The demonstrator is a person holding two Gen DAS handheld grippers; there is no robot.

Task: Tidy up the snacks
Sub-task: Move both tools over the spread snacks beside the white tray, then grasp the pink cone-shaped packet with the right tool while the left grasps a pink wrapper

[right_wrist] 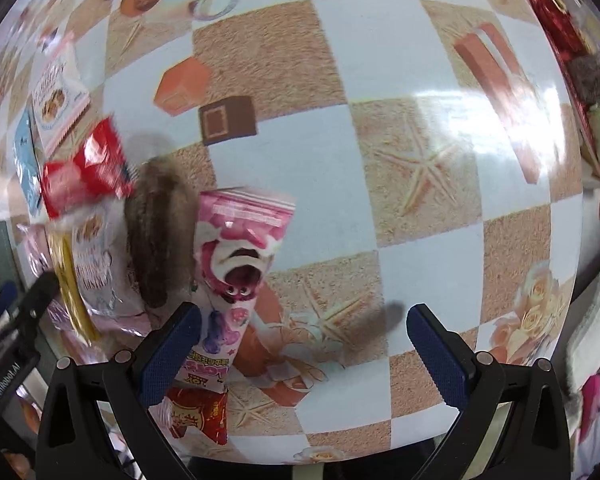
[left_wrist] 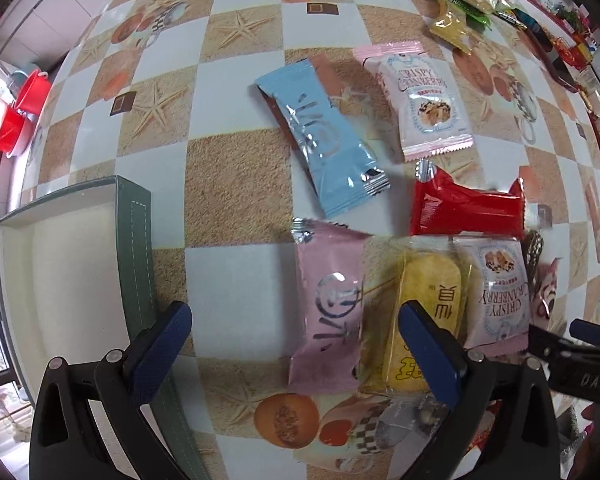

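Pink foil snack packet with silver logo (left_wrist: 328, 312) lies flat on the checkered bench (left_wrist: 236, 192), between the left gripper (left_wrist: 296, 354) fingers, which are spread wide and hold nothing. Likely light, crinkly, slippery; pinch across the middle. Long axis runs near–far, crimped end far. Open green-edged box (left_wrist: 136, 240) sits left. Right gripper (right_wrist: 304, 354) is also wide, holding nothing, beside a pink cartoon-bear packet (right_wrist: 236, 264).

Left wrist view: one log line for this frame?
left gripper: open, above pink packet | right gripper: open, holds nothing | green box: no snacks visible inside | blue packet, red packet on table
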